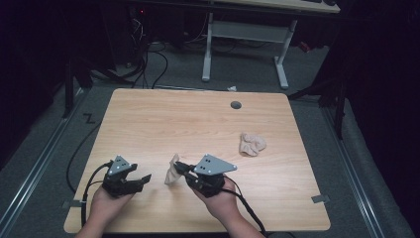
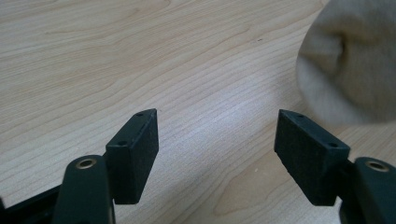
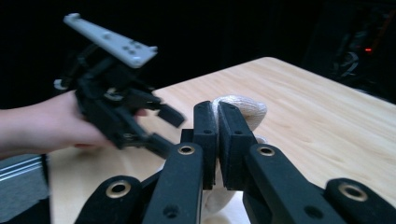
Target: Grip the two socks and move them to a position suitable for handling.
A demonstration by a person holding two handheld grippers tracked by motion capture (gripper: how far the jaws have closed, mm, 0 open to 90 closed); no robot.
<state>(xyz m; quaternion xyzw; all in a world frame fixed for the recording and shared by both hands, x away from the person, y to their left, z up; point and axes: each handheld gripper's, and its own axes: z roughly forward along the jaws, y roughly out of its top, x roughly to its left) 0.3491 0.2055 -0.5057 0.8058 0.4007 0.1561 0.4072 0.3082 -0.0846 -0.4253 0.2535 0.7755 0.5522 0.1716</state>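
Observation:
A cream sock (image 1: 173, 172) hangs from my right gripper (image 1: 180, 170) near the table's front middle. In the right gripper view the two black jaws (image 3: 217, 112) are pressed together on the sock (image 3: 245, 108), whose cloth bulges past the tips and hangs below them. My left gripper (image 1: 143, 179) rests low at the front left and points right toward the held sock. Its jaws (image 2: 217, 121) stand wide apart over bare wood with nothing between them. The sock (image 2: 350, 60) is blurred at the upper right, just beyond the right-hand jaw.
A second, crumpled cream sock (image 1: 252, 144) lies on the wooden table (image 1: 198, 124) to the right of centre. A grey cable hole (image 1: 236, 105) sits near the far edge. Beyond the table are a white desk frame (image 1: 245, 34) and floor cables.

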